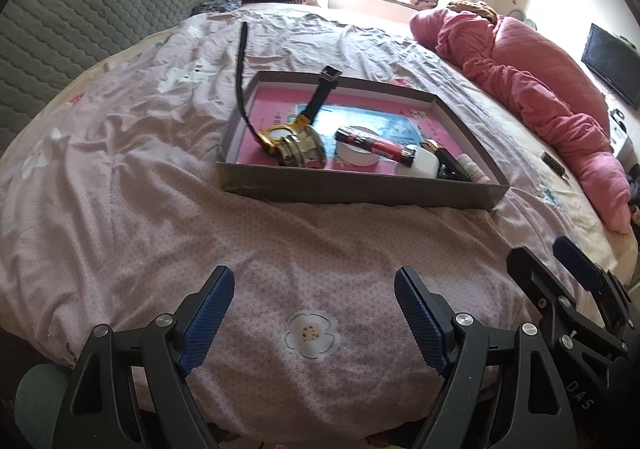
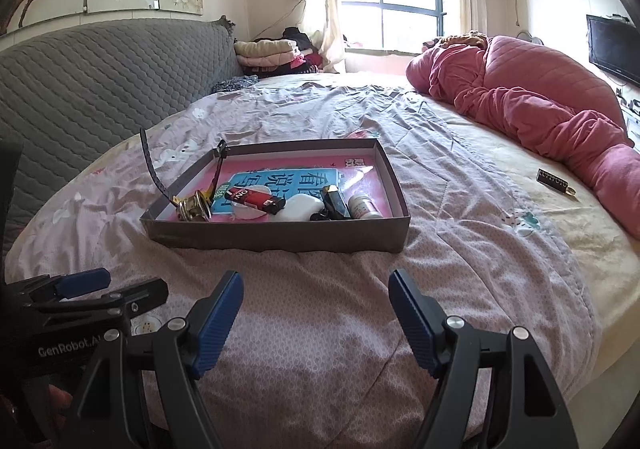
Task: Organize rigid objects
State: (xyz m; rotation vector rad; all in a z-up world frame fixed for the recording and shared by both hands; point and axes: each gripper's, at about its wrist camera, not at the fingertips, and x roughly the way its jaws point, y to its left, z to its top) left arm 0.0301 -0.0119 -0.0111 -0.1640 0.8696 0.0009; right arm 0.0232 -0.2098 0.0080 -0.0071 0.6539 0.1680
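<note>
**Both claws empty before the filled tray; one small item left out on the bed**

The shallow grey cardboard tray with a pink printed lining [image 2: 280,239] sits on the mauve flowered bedspread [image 2: 320,309], near the middle of the bed. Along its near wall lie a gold-cased wristwatch with a black strap [image 1: 294,147], a red-and-black lighter [image 2: 256,200] resting on a white disc, a white rounded case [image 2: 298,209], a black faceted object [image 2: 335,204] and a small white bottle [image 2: 362,209]. The watch strap hangs out over the tray's far-left wall.

The left claw [image 1: 314,315] and the right claw [image 2: 316,315] both stand wide apart with nothing between the blue ribbed pads, hovering over the bedspread at the bed's near edge, well short of the tray.

Step in hand, as judged: most items are gathered, and a claw is between pick-ups. The remaining candidate is a small dark bar-shaped tag with a gold ring [image 2: 554,179], lying toward the right edge of the bed beside the rolled pink quilt [image 2: 540,105]. The next move would call for a reach by the right claw across to it, with the claw narrowed for a thin, flat thing on soft cloth.

The right wrist view shows the tag's gold ring and pale lettering; the left wrist view shows only a dark sliver [image 1: 554,163], possibly the same item. The left view shows the watch face better.
</note>
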